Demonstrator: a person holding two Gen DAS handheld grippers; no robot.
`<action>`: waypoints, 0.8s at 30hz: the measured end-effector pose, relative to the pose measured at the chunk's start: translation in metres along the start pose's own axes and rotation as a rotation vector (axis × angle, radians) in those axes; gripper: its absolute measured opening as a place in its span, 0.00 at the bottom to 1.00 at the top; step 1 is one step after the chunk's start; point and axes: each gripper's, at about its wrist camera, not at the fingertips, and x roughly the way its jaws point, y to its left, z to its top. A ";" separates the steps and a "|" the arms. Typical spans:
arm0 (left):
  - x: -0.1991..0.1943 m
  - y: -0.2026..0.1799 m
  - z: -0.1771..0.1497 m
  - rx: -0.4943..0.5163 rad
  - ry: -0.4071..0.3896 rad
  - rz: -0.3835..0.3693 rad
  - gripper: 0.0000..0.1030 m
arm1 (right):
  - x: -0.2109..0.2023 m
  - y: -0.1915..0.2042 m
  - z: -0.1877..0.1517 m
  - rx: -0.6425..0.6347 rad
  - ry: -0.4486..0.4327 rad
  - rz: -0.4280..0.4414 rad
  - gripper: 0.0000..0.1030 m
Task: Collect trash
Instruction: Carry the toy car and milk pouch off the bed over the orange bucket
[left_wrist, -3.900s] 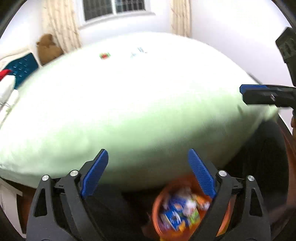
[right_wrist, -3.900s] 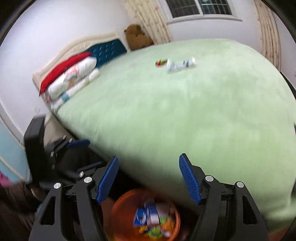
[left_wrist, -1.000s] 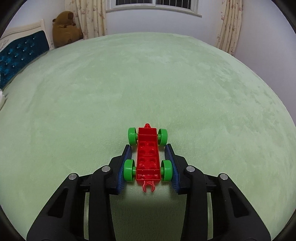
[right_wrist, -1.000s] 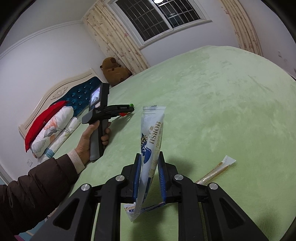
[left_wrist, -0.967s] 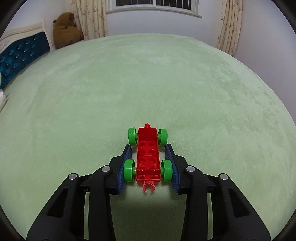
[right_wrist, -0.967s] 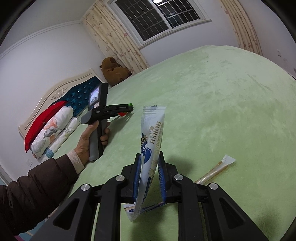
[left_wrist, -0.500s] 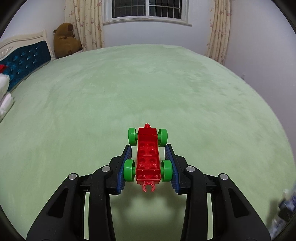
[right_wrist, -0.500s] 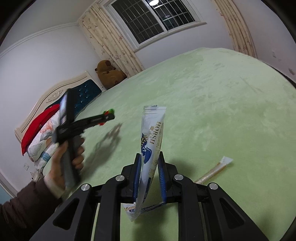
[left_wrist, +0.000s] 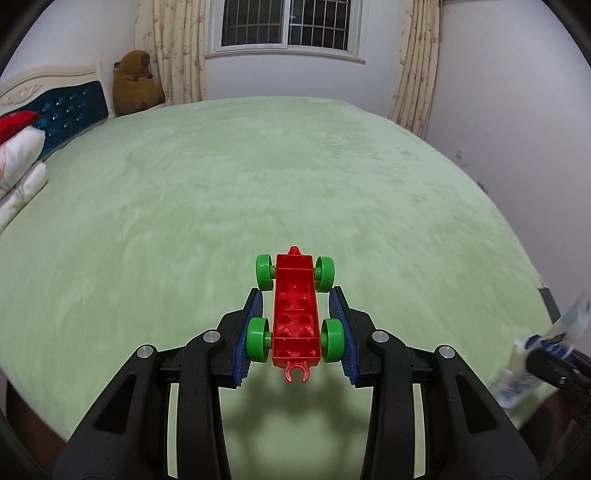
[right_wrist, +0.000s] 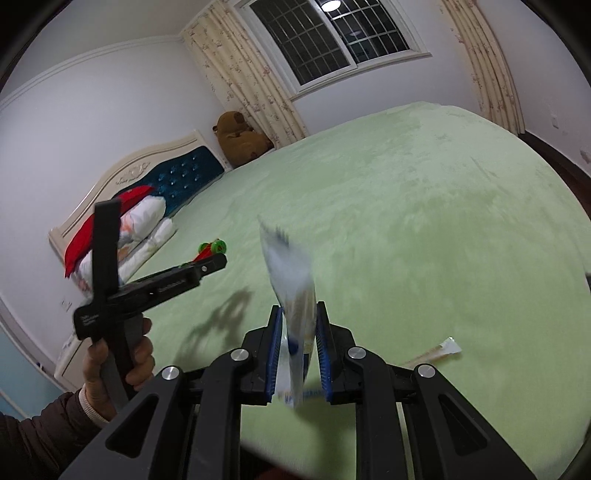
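Note:
My left gripper (left_wrist: 295, 317) is shut on a red toy car base with green wheels (left_wrist: 295, 314) and holds it above the green bed (left_wrist: 258, 166). The toy's wheels (right_wrist: 212, 247) also show in the right wrist view, at the tip of the left gripper (right_wrist: 207, 264). My right gripper (right_wrist: 298, 347) is shut on a blue and white wrapper (right_wrist: 291, 284), blurred and standing upright between the pads. The wrapper (left_wrist: 546, 350) also shows at the right edge of the left wrist view. A thin stick wrapper (right_wrist: 436, 350) lies on the bed just right of my right gripper.
A blue padded headboard (right_wrist: 173, 173), red and white pillows (right_wrist: 136, 218) and a brown plush bear (right_wrist: 240, 138) are at the bed's far left. A window with curtains (left_wrist: 288, 26) is behind. The bed's near edge (left_wrist: 22, 391) and dark floor show low.
Both grippers have lifted and pulled back from the bed with their loads. The wrapper now swings and blurs. The right gripper has come into the left wrist view.

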 end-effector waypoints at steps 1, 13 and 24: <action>-0.007 -0.002 -0.007 0.004 -0.003 -0.003 0.36 | -0.003 0.001 -0.006 -0.003 0.005 -0.001 0.19; -0.047 -0.018 -0.067 0.053 0.002 -0.027 0.36 | -0.018 0.007 -0.042 0.028 0.034 0.032 0.16; -0.079 -0.030 -0.105 0.106 0.010 -0.088 0.36 | -0.040 0.019 -0.052 0.002 0.045 0.064 0.08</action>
